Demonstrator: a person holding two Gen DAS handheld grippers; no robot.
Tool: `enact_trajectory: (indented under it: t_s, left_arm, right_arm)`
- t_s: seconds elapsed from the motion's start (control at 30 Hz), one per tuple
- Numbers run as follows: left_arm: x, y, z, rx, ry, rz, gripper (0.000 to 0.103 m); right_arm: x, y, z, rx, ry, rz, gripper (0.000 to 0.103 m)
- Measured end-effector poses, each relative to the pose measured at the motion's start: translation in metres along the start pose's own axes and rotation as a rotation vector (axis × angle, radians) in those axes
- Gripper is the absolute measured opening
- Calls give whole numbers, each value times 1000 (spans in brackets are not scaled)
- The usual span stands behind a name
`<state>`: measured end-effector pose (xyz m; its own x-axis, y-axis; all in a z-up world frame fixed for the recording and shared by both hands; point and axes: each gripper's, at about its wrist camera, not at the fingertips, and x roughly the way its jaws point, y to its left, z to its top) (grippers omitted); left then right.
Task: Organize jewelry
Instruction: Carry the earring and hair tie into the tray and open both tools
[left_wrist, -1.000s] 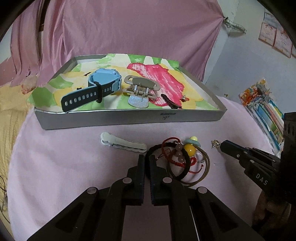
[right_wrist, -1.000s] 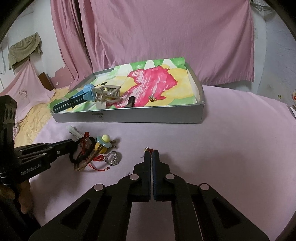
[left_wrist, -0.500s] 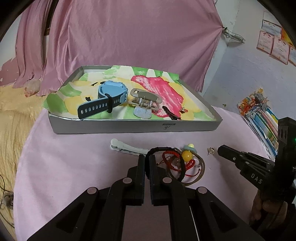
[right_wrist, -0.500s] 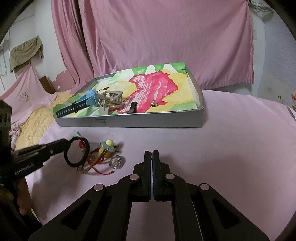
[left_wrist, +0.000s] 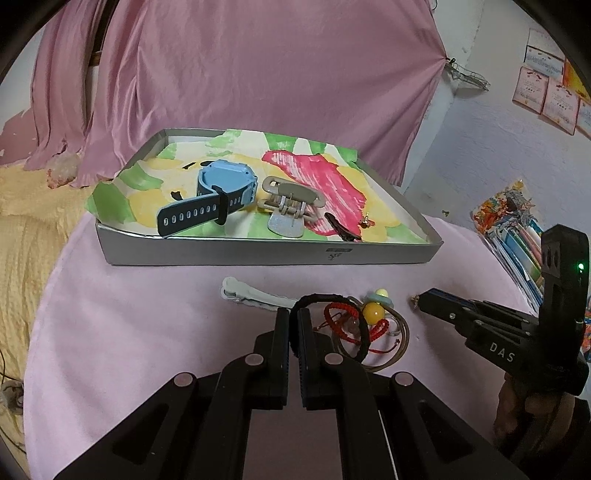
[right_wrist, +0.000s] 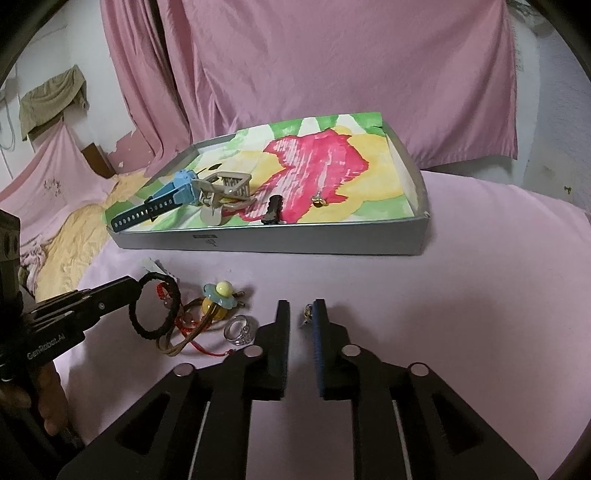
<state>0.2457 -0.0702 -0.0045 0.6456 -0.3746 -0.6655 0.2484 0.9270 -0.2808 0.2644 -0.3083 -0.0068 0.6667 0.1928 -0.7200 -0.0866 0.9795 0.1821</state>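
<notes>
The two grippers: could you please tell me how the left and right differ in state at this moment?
The left gripper is shut on the black hair tie, holding it above the pink cloth; the right gripper is open, and an earring sits between its fingers, against the right one. Both hover near the pile before the tray.

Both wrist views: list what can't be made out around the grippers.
- Small earring by the right gripper, right wrist view: tiny, half behind a finger; contact unclear.
- Silver ring, left wrist view: mostly hidden by the tangled bands.
- White hair clip, right wrist view: largely covered by the left gripper and black hair tie.
</notes>
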Motion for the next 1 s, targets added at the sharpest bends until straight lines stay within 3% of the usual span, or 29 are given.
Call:
enact_trajectory:
  t_s: [0.1, 0.4, 0.5, 1.0]
  left_arm:
    - [-1, 0, 0, 3, -6, -8, 4]
    - [-1, 1, 1, 5, -10, -18, 4]
    - [-2, 0, 3, 12, -22, -26, 4]
    - [-18, -3, 35, -3, -159, -30, 4]
  right_arm:
    - [4, 4, 2, -21, 13, -17, 20]
    - [13, 3, 5, -20, 54, -15, 20]
    - [13, 2, 6, -16, 47, -4, 10]
    - [-20, -5, 37, -7, -153, 23, 10]
